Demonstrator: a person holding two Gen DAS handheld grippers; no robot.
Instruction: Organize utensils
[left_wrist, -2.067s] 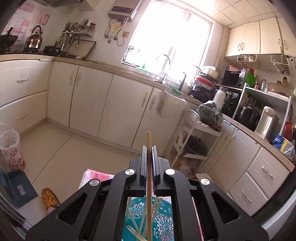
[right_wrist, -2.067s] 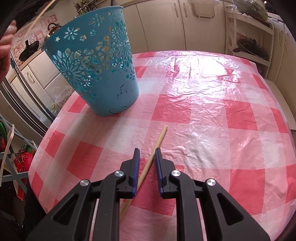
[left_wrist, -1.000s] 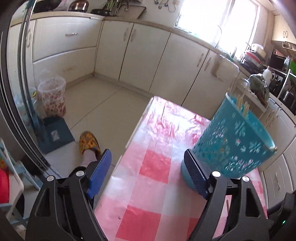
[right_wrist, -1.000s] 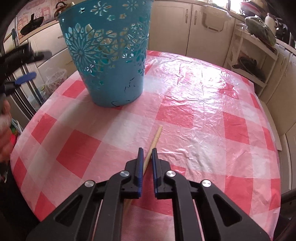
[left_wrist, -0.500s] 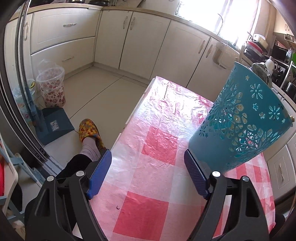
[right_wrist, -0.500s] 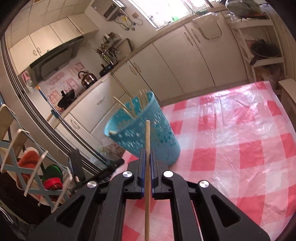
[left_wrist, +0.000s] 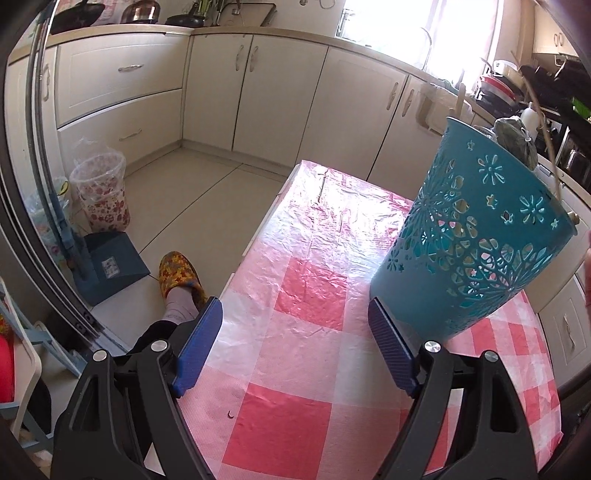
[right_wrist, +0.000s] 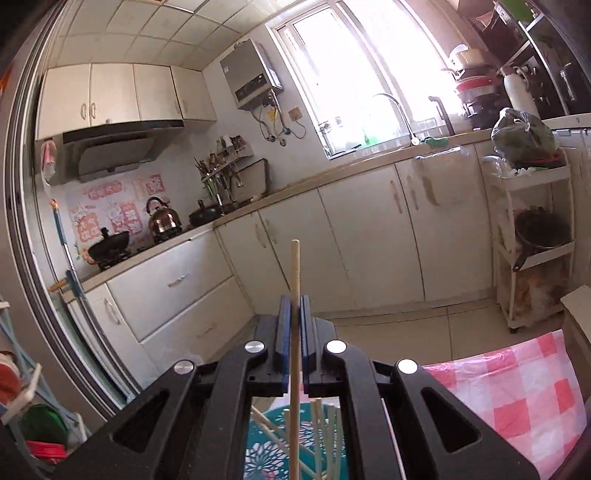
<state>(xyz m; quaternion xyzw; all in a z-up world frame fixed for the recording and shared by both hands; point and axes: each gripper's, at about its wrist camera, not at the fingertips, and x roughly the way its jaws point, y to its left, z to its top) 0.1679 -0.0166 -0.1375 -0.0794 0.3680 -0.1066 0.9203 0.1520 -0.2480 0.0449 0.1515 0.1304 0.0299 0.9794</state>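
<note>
A teal perforated basket (left_wrist: 476, 236) stands on the red-and-white checked tablecloth (left_wrist: 310, 295). My left gripper (left_wrist: 295, 350) is open and empty, low over the cloth, just left of the basket's base. My right gripper (right_wrist: 294, 306) is shut on a wooden chopstick (right_wrist: 294, 332), held upright directly above the basket (right_wrist: 273, 454). Several chopsticks (right_wrist: 321, 435) stand inside the basket below it. The held chopstick's lower end reaches into the basket's mouth.
Cream kitchen cabinets (left_wrist: 258, 85) run along the far walls. A floral waste bin (left_wrist: 101, 192) and a blue dustpan (left_wrist: 110, 266) stand on the floor at left. The person's slippered foot (left_wrist: 179, 277) is beside the table edge. A white shelf trolley (right_wrist: 532, 240) stands at the right.
My right gripper closed on the chopstick on the table, lifted it and swung it upright over the basket. My left gripper let go of its chopstick, opened and dropped beside the basket.
</note>
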